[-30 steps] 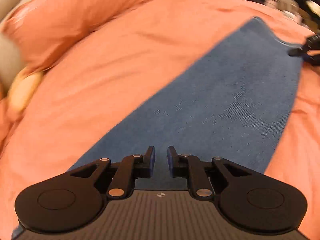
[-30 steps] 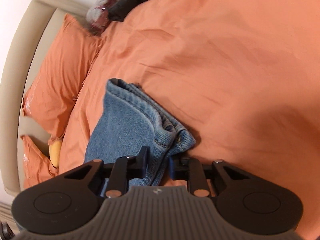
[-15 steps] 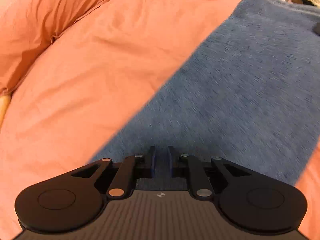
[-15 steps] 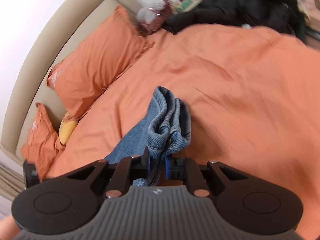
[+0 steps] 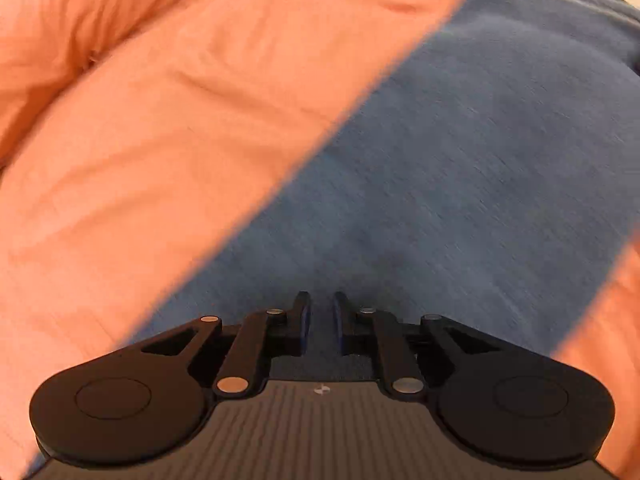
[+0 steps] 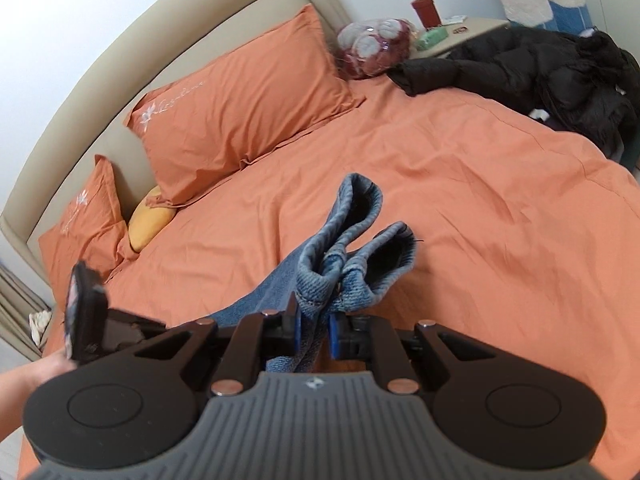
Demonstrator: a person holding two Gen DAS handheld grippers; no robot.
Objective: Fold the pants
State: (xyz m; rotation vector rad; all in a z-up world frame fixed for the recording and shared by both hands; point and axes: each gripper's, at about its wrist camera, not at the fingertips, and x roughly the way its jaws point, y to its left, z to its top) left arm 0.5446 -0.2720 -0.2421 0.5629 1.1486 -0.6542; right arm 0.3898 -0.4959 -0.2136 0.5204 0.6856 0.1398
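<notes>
The blue denim pants (image 6: 344, 256) are spread across the wrinkled orange duvet (image 6: 500, 208) of the bed, and both leg cuffs are bunched up and clamped between the blue pads of the right gripper (image 6: 312, 330) — the denim is pinched tight, with the two hemmed openings sticking up toward 12 o'clock above the fingers and the rest of the fabric trailing off toward 8 o'clock.

In the left wrist view, the left gripper (image 5: 319, 320) is pointed steeply down at the pants (image 5: 460, 184), which fill the frame from about 1 o'clock to 6 o'clock as a wide blurry blue band. Its fingers are nearly together with only a narrow gap. Denim is seen in that gap, but whether it's actually pinched can't be told from this angle.

Around the edges of the right wrist view: two orange pillows (image 6: 240, 96) are leaned on the beige padded headboard (image 6: 120, 60) at 10 to 11 o'clock, with a yellow cushion (image 6: 150, 218) tucked below them. A black puffy jacket (image 6: 540, 64) is heaped at 1 to 2 o'clock, and a clear bag of plush stuff (image 6: 374, 46) is parked at 12. A person's hand (image 6: 36, 368) is spotted at 8 o'clock — gripping the other tool.
</notes>
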